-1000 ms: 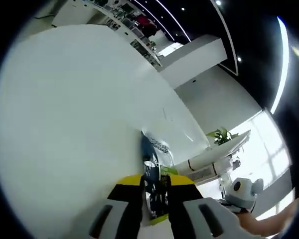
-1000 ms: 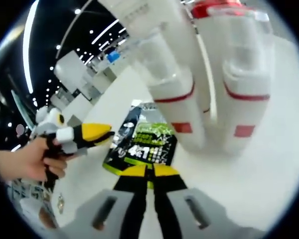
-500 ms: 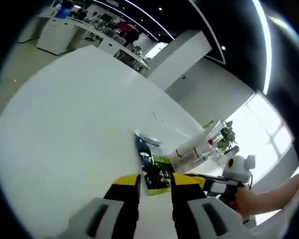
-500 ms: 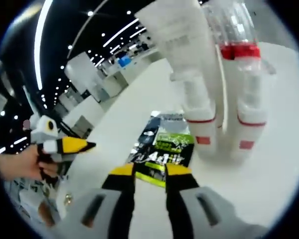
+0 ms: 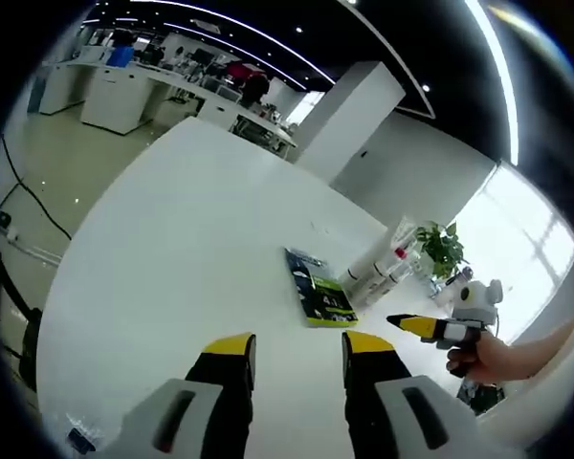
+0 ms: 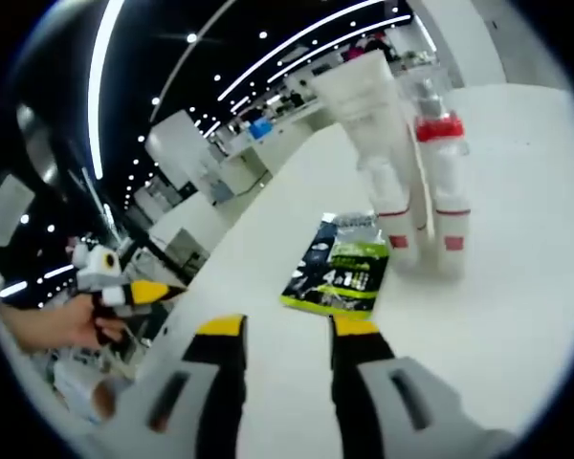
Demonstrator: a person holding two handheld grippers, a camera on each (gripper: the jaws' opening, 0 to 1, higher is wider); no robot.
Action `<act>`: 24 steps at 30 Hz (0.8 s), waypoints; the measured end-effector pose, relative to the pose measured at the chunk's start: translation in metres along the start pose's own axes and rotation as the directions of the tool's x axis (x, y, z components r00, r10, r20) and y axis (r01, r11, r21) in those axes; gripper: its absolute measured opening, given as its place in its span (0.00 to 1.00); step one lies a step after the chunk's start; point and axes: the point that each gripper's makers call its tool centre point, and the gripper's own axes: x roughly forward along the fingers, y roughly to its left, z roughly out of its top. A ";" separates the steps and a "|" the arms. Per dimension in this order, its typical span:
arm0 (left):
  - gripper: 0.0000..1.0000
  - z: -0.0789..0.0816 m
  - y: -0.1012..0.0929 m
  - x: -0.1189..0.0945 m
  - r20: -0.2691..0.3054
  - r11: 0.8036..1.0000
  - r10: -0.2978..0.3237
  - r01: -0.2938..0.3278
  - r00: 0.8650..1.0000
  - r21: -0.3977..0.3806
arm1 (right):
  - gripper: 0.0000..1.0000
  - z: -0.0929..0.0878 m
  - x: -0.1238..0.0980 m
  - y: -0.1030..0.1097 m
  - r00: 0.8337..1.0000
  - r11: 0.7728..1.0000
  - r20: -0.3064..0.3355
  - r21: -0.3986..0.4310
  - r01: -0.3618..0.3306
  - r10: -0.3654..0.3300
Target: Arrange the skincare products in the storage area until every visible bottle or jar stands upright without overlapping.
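Observation:
A dark sachet with green print [image 5: 320, 296] [image 6: 341, 267] lies flat on the white table [image 5: 191, 258] [image 6: 517, 268]. Beside it stand three white tubes with red bands [image 6: 411, 163] [image 5: 381, 266], upright and touching. My left gripper [image 5: 298, 346] is open and empty, held back from the sachet. My right gripper [image 6: 287, 326] is open too, nothing between its fingers, the sachet just beyond its tips. The right gripper's yellow tip [image 5: 413, 325] shows at the right of the left gripper view, in a hand. The left gripper [image 6: 134, 290] shows at the left of the right gripper view.
The table's curved edge [image 5: 67, 277] drops to a shiny floor on the left. A potted plant [image 5: 440, 251] stands behind the tubes. Desks and a white pillar [image 5: 349, 120] fill the far hall.
Both grippers have let go of the sachet and drawn back from it with jaws opened. The sachet now lies flat on the table; the tubes look smaller and farther.

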 end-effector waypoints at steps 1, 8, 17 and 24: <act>0.38 -0.002 0.003 -0.006 0.000 1.000 0.013 -0.013 1.000 0.004 | 0.32 -0.003 -0.006 0.001 1.000 1.000 -0.001 0.005 0.002 -0.002; 0.42 -0.040 0.030 -0.052 -0.056 0.988 0.144 -0.141 0.988 0.060 | 0.32 -0.012 -0.032 0.001 1.000 1.000 0.023 0.030 0.004 -0.005; 0.54 -0.087 0.052 -0.077 -0.159 0.943 0.315 -0.289 0.936 0.166 | 0.33 -0.020 -0.046 0.005 0.999 1.000 0.033 0.014 0.000 -0.001; 0.72 -0.108 0.066 -0.082 -0.203 0.898 0.422 -0.375 0.884 0.231 | 0.33 -0.023 -0.051 0.008 0.999 1.000 0.048 0.015 -0.005 0.004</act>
